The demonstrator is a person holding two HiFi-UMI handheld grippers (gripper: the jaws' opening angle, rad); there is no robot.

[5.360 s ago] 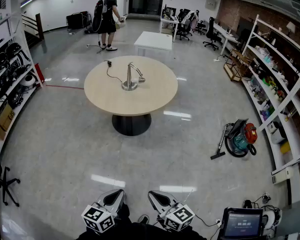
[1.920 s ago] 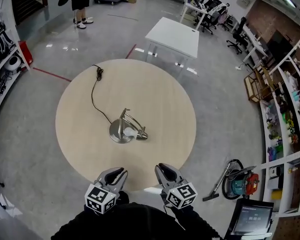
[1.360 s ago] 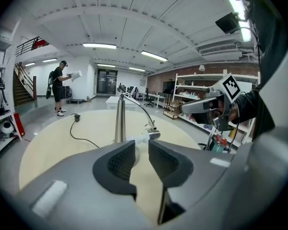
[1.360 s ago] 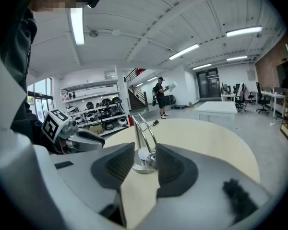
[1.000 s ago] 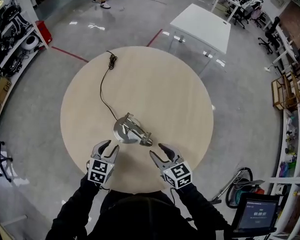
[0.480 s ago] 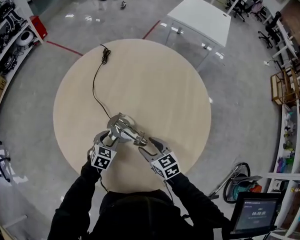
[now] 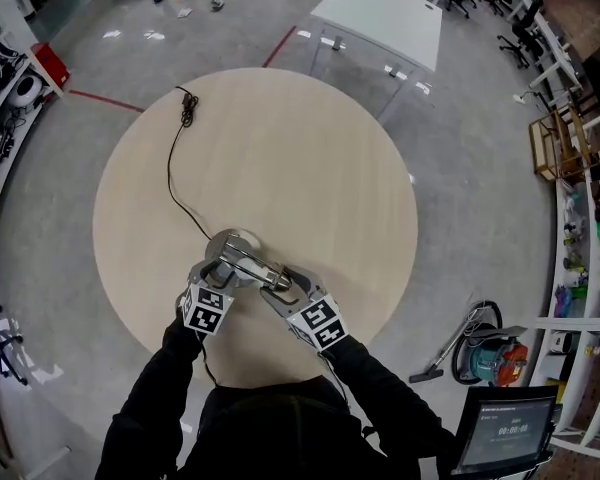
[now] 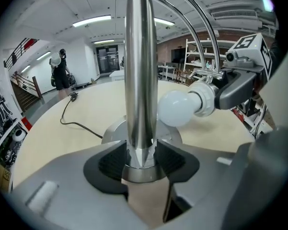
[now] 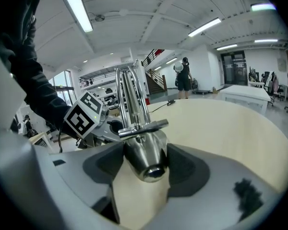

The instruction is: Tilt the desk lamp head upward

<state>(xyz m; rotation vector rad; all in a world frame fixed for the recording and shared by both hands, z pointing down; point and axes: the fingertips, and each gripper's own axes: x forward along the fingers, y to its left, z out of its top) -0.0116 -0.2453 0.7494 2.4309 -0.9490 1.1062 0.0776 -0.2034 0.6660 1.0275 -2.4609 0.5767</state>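
Left gripper [image 7: 213, 270]: straddling the lamp [image 7: 242, 256] low on its post [image 8: 140, 80]. Jaws have just been opening and are standing fairly wide; pads sitting close on either side of the post, no squeeze showing.
Why there: probably getting set to pin the lamp, so it is not sliding or tipping while the head is being levered.
Base [image 8: 114, 132]: resting on the table [image 7: 280, 138] just beyond the left jaws, cord [image 7: 177, 188] trailing away from them.
Bulb [image 8: 175, 108]: hanging right of the post, beyond the left jaws, facing back toward the post rather than up.
Head [image 9: 146, 150]: lying between the right jaws, its closed rear end toward that gripper.
Right gripper [image 7: 283, 286]: coming at the head from behind. Jaws have just been opening and are standing wide, cupping the head without clamping it.
Why there: the rear of the shade is giving the most leverage on the hinge.
Task state: head not yet raised.
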